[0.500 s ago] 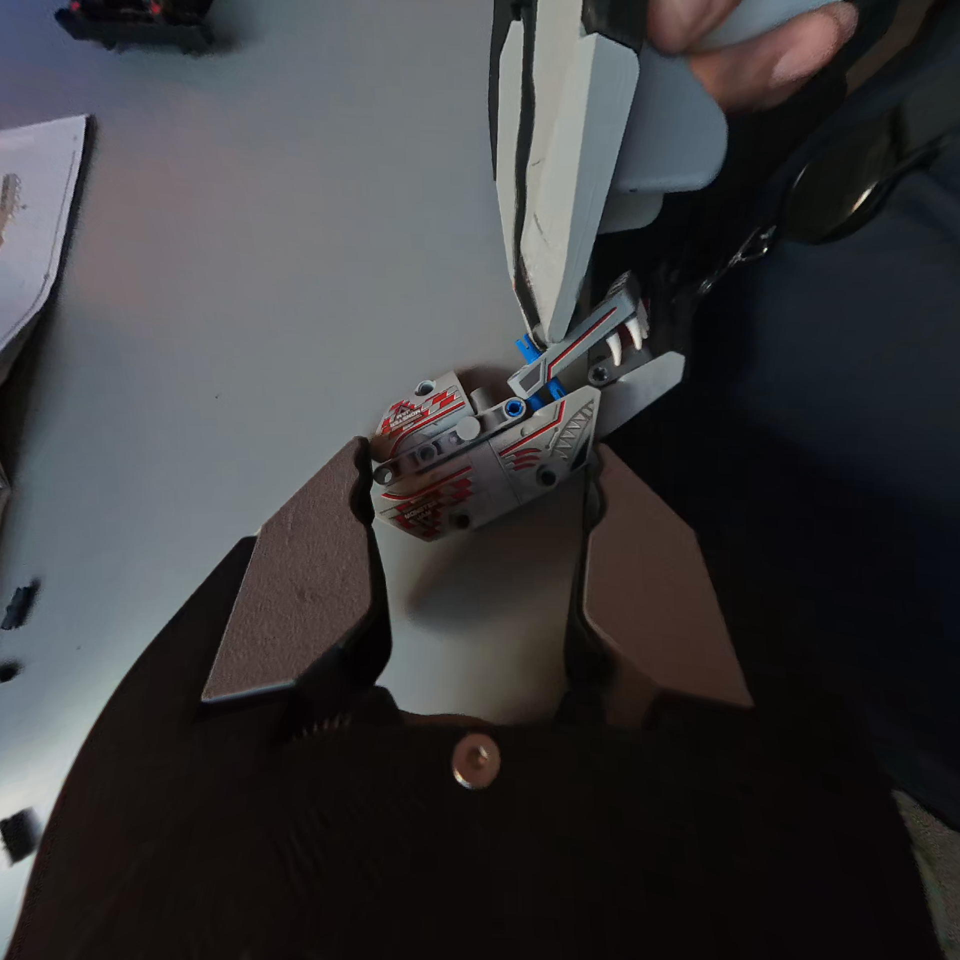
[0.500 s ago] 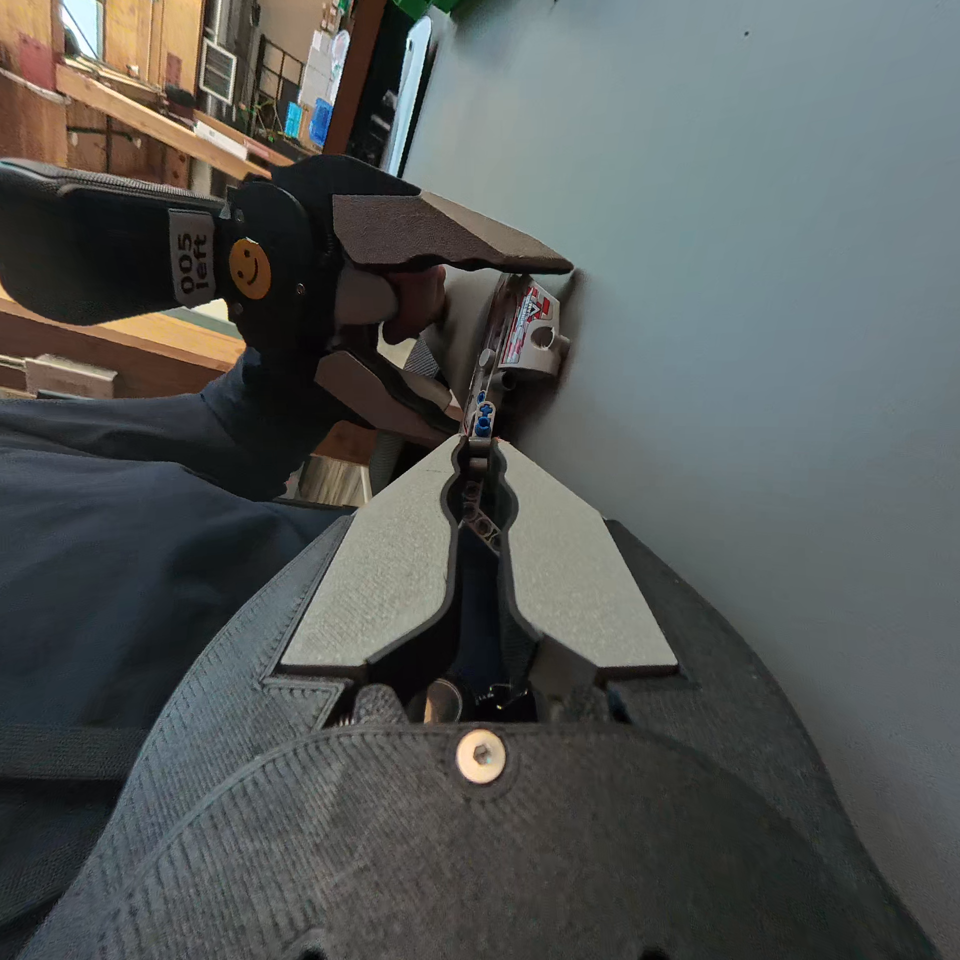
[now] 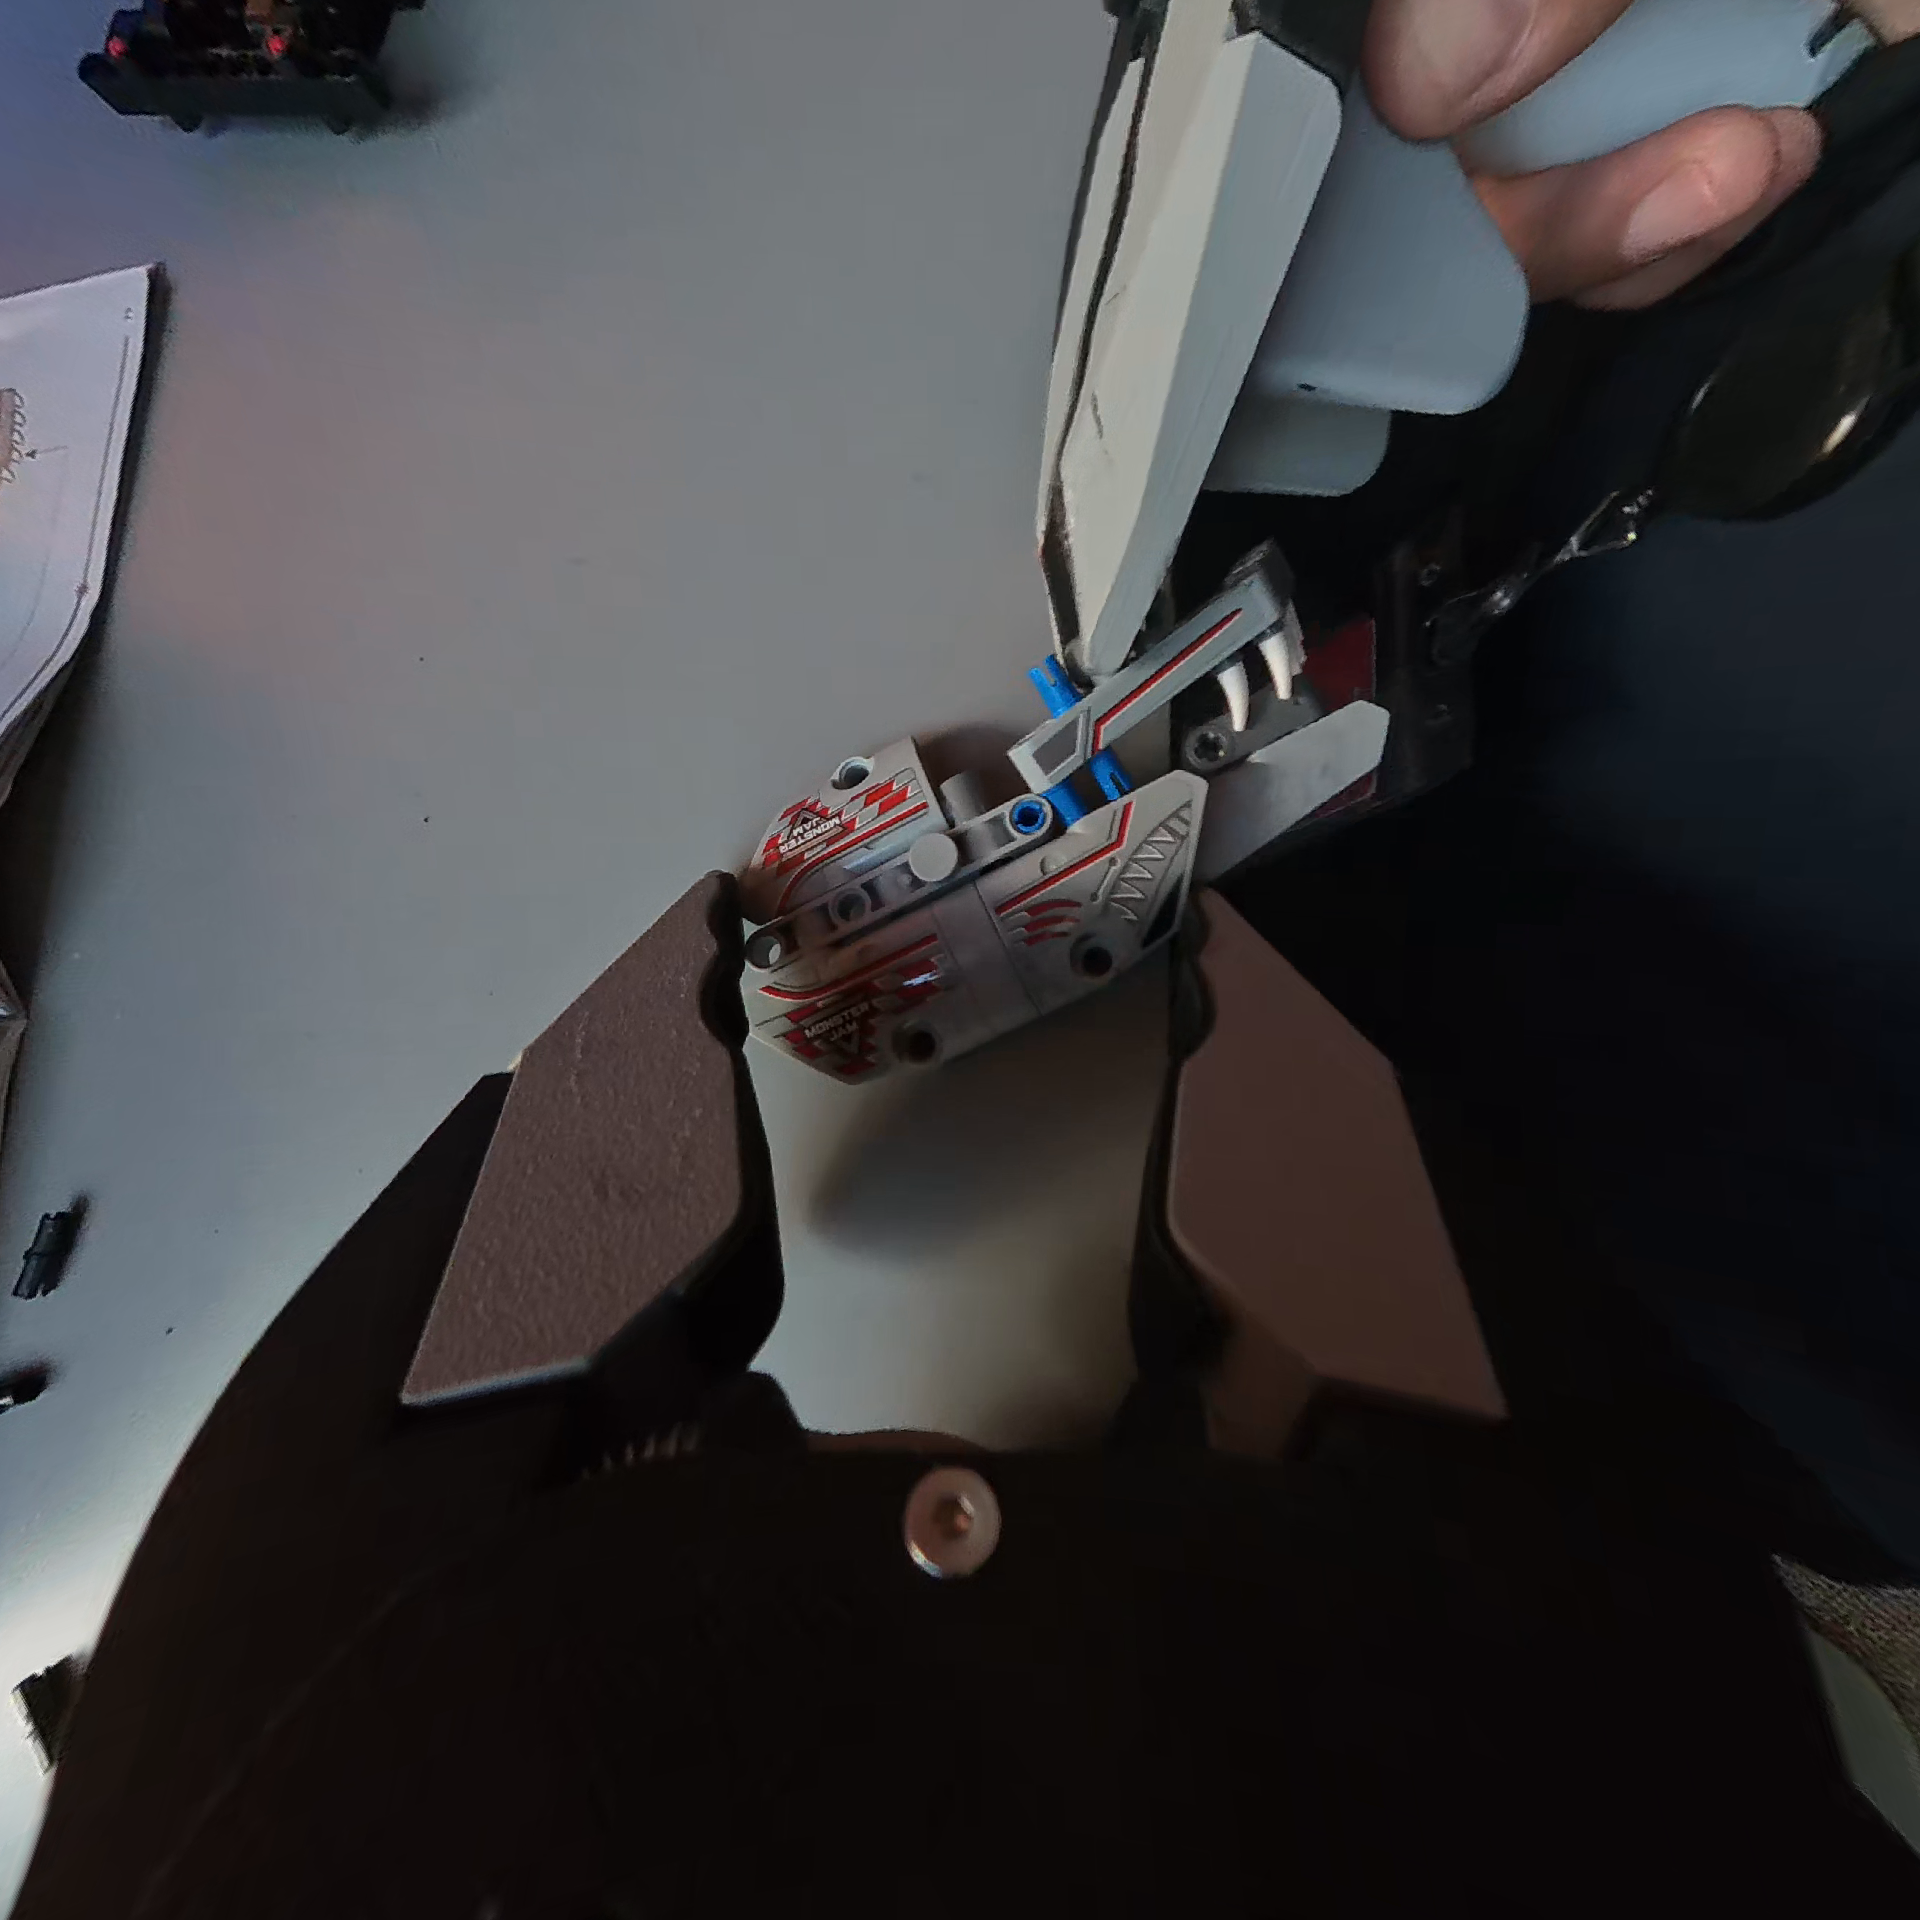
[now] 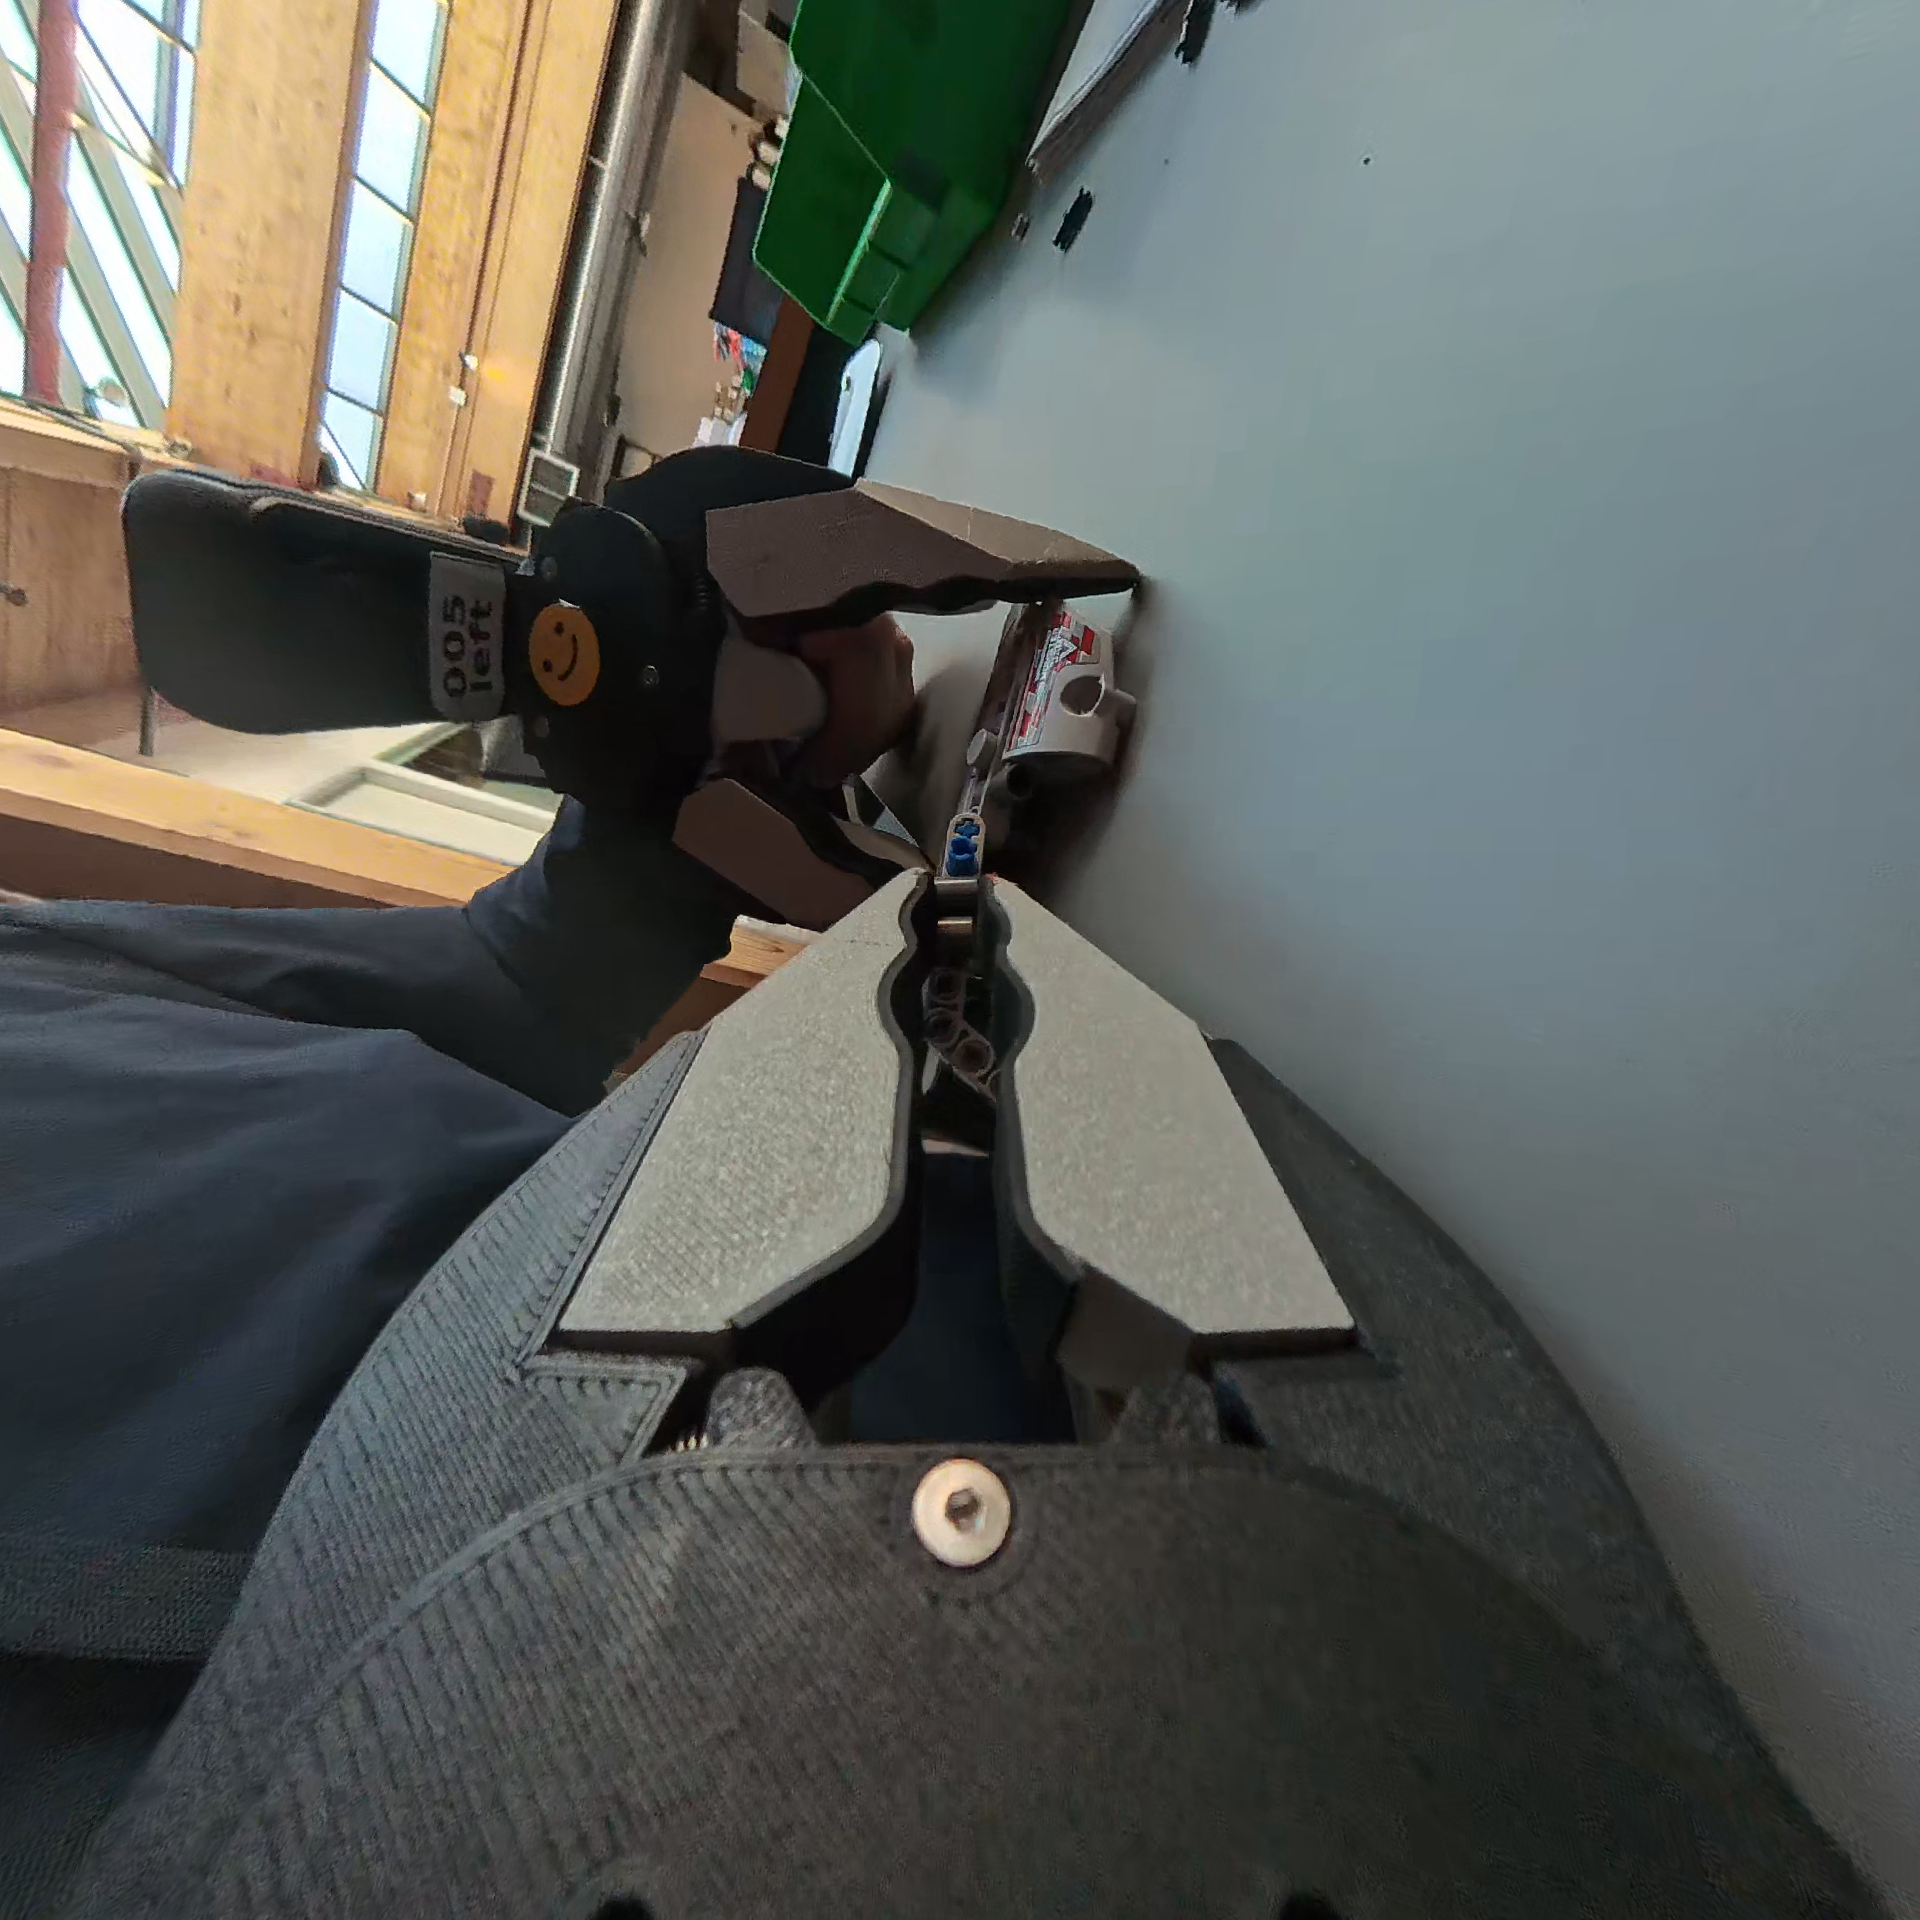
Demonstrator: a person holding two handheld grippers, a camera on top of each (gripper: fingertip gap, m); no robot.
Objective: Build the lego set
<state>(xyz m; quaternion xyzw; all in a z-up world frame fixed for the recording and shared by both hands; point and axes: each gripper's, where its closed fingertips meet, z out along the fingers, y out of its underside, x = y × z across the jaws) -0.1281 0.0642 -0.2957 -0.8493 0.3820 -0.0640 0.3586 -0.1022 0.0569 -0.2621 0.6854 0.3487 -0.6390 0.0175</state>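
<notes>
A grey lego body point(image 3: 966, 925) with red stickers lies on the grey table point(image 3: 520, 623) near its edge. My left gripper point(image 3: 956, 940) is shut on it, one brown fingertip at each end. My right gripper point(image 3: 1081, 649) comes in from above, shut on a grey toothed beam point(image 3: 1184, 655) with a red stripe and white teeth. The beam sits on a blue pin point(image 3: 1070, 727) at the body's top. In the right wrist view, my right gripper point(image 4: 951, 904) pinches the beam point(image 4: 954, 914) edge-on behind the blue pin point(image 4: 963, 842). The body point(image 4: 1055, 696) and the left gripper's upper finger point(image 4: 914, 566) lie beyond.
A black lego assembly point(image 3: 239, 62) sits at the far left. A booklet point(image 3: 62, 468) and small black parts point(image 3: 47, 1247) lie along the left side. A green bin point(image 4: 883, 156) stands at the table's far end. A person's dark clothing point(image 3: 1610, 1039) lies past the table edge.
Little has moved. My right gripper has tilted slightly with the toothed beam still at the blue pin. My left gripper still holds the body in place.
</notes>
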